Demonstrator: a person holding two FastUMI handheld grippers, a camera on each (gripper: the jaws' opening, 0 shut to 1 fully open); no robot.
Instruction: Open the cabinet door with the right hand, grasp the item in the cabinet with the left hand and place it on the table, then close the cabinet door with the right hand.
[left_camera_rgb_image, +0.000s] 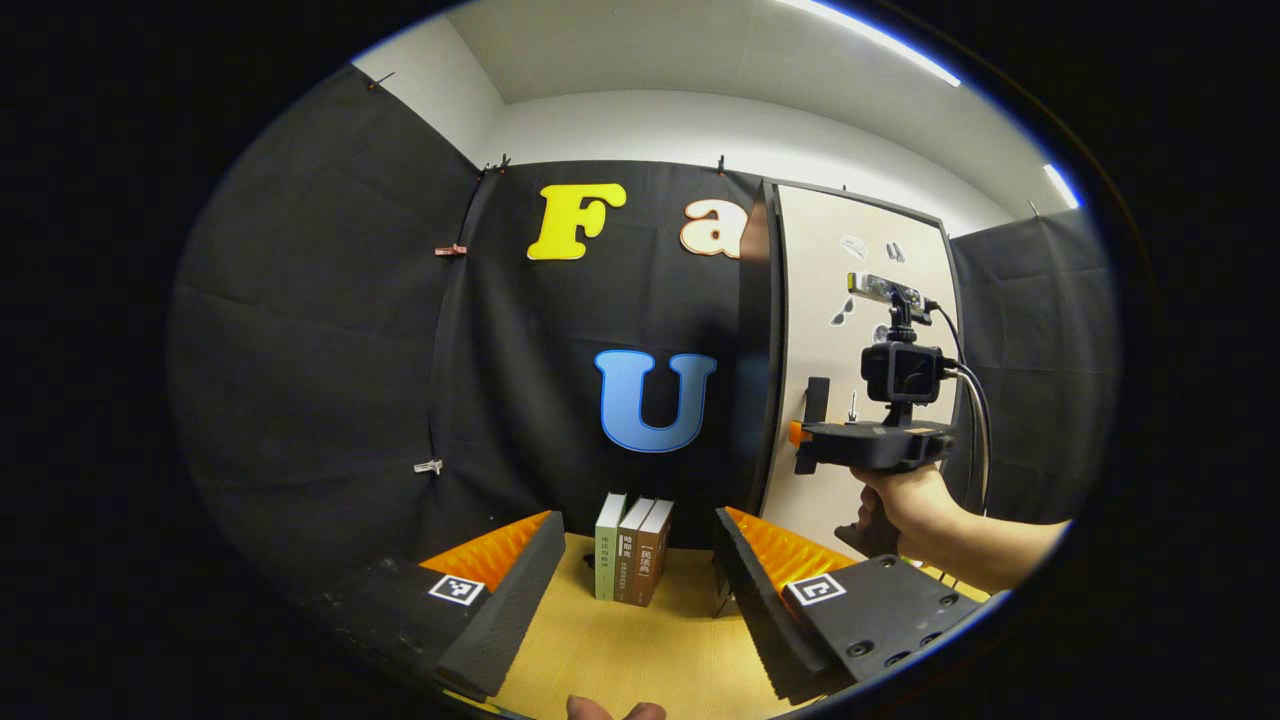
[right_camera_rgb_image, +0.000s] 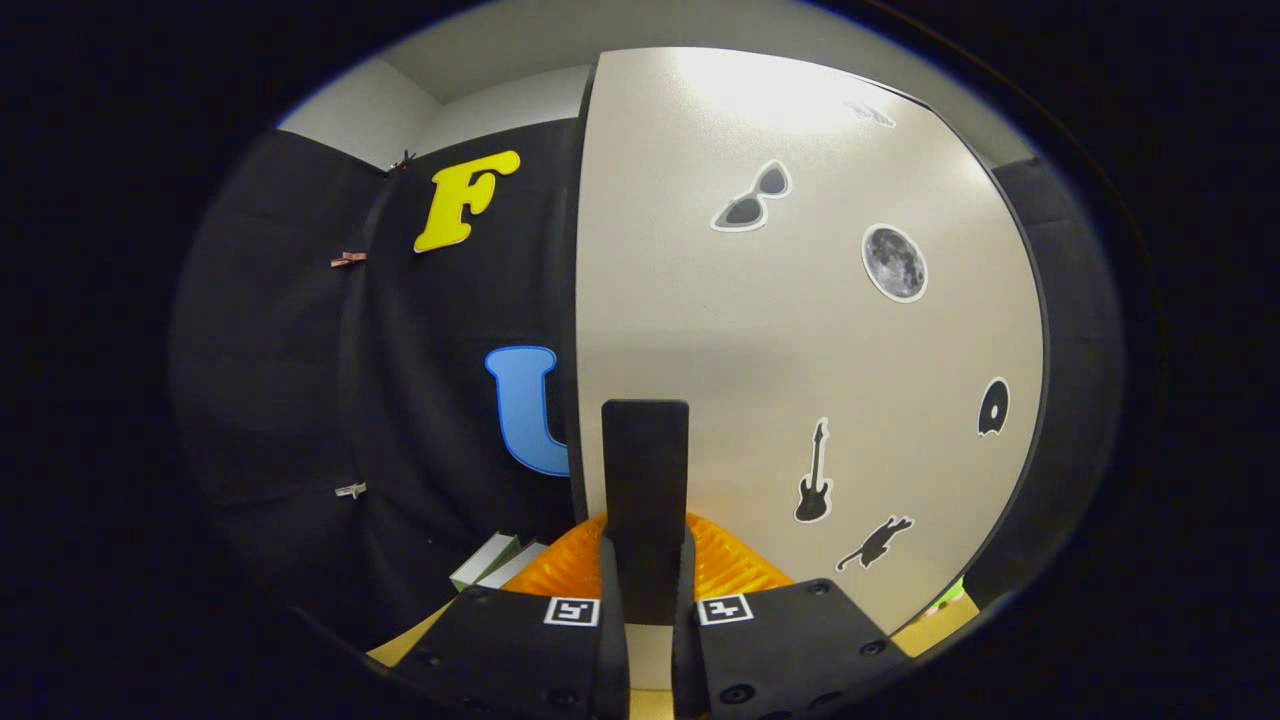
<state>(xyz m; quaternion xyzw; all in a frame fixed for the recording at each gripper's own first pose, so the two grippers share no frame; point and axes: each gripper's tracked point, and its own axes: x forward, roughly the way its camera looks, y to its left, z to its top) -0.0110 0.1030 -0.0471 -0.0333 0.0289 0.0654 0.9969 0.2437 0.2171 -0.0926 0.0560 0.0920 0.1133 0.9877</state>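
Observation:
The cabinet's white door (right_camera_rgb_image: 800, 330), dotted with small black stickers, has an upright black handle (right_camera_rgb_image: 645, 470). My right gripper (right_camera_rgb_image: 646, 560) is shut on that handle, a finger pressing on each side. In the left gripper view the same door (left_camera_rgb_image: 850, 280) stands at the right, and a hand (left_camera_rgb_image: 915, 510) holds the right gripper (left_camera_rgb_image: 800, 440) at the handle (left_camera_rgb_image: 818, 398). My left gripper (left_camera_rgb_image: 636, 520) hovers open above the wooden table (left_camera_rgb_image: 640, 650) with nothing between its fingers. The cabinet's inside is hidden behind the door.
Three books (left_camera_rgb_image: 632, 548) stand upright at the back of the table against the black cloth wall, just left of the cabinet. Their tops (right_camera_rgb_image: 490, 562) peek in low in the right gripper view. Something small and green (right_camera_rgb_image: 945, 598) lies past the door's right edge.

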